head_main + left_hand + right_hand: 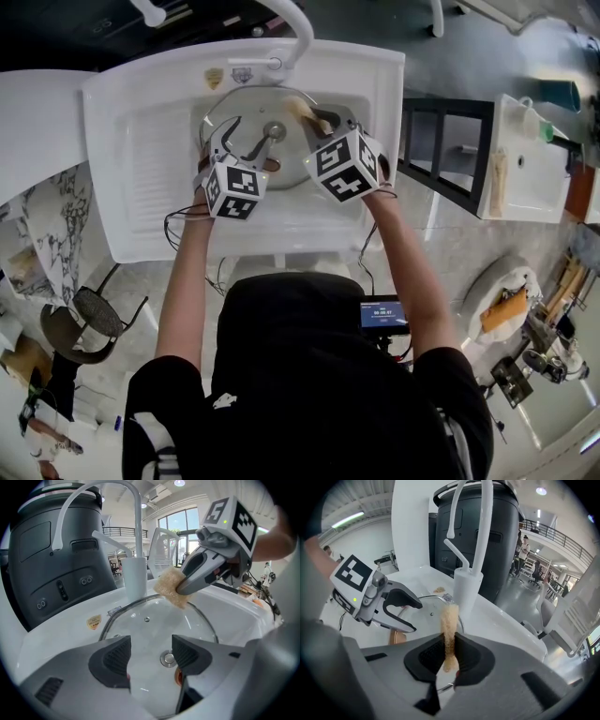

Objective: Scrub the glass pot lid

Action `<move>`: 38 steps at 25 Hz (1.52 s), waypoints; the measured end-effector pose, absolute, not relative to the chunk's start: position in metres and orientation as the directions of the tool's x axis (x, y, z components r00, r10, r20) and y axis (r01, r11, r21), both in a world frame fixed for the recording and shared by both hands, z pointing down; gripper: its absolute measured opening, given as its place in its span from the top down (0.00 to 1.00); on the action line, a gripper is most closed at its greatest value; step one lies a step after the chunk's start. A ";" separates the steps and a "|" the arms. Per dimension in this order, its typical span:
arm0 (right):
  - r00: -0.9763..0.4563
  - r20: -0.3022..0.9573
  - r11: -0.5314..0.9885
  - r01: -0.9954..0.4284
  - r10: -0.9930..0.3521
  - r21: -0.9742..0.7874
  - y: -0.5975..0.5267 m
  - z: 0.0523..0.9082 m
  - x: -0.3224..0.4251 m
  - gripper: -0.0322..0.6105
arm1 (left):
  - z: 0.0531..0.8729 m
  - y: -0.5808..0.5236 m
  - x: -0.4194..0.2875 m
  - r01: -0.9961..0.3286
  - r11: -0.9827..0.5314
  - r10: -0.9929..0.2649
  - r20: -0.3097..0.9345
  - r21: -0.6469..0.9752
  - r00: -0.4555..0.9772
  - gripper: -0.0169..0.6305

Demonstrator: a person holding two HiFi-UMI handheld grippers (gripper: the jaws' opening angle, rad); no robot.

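A white sink unit (112, 169) with a ribbed draining board stands on a pale grey, glossy floor (450, 244). Its white tap (136, 536) arches over the basin, and just behind it rises a big dark grey machine (56, 559). To the right of the unit stand a black open frame (448, 150) and a second white basin (544, 187); to the left is a round dark stool (91, 309). Farther back are tall windows (180, 522) bright with daylight, a white slatted chair (575, 613), a railed upper gallery (551, 535), a white pillar (410, 522) and a round ceiling light (541, 490).
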State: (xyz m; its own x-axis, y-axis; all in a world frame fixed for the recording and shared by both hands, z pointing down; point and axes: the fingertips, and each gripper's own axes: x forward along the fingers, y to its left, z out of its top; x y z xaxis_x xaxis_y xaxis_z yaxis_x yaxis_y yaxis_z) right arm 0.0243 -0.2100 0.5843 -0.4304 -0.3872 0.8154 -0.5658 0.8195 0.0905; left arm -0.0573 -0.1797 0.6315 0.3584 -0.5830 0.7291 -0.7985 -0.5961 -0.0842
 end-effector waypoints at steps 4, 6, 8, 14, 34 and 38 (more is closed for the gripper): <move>-0.403 0.833 0.832 -0.543 -0.379 0.116 -0.214 0.591 0.022 0.91 | 0.631 -0.180 -0.058 -0.799 -0.595 -0.587 0.725 -0.085 0.360 0.57; -0.388 0.839 0.836 -0.532 -0.380 0.133 -0.215 0.596 0.023 0.91 | 0.631 -0.180 -0.057 -0.799 -0.595 -0.589 0.723 -0.085 0.361 0.57; -0.379 0.841 0.839 -0.523 -0.387 0.150 -0.216 0.600 0.024 0.91 | 0.632 -0.179 -0.057 -0.798 -0.596 -0.587 0.724 -0.084 0.362 0.57; -0.369 0.839 0.844 -0.506 -0.400 0.179 -0.219 0.606 0.025 0.91 | 0.631 -0.179 -0.058 -0.796 -0.600 -0.588 0.721 -0.083 0.368 0.57; -0.372 0.850 0.870 -0.459 -0.374 0.182 -0.190 0.618 0.022 0.91 | 0.631 -0.179 -0.058 -0.792 -0.604 -0.590 0.718 -0.088 0.369 0.57; -0.374 0.857 0.874 -0.459 -0.354 0.161 -0.177 0.625 0.025 0.91 | 0.632 -0.179 -0.058 -0.792 -0.604 -0.590 0.718 -0.089 0.369 0.57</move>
State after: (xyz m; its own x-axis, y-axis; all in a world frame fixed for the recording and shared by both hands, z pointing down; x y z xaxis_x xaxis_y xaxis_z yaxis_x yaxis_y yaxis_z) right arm 0.0246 -0.1775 0.6249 -0.3739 -0.3542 0.8572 -0.4593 0.8736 0.1606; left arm -0.0580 -0.1788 0.6317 0.3686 -0.5900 0.7183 -0.7923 -0.6036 -0.0891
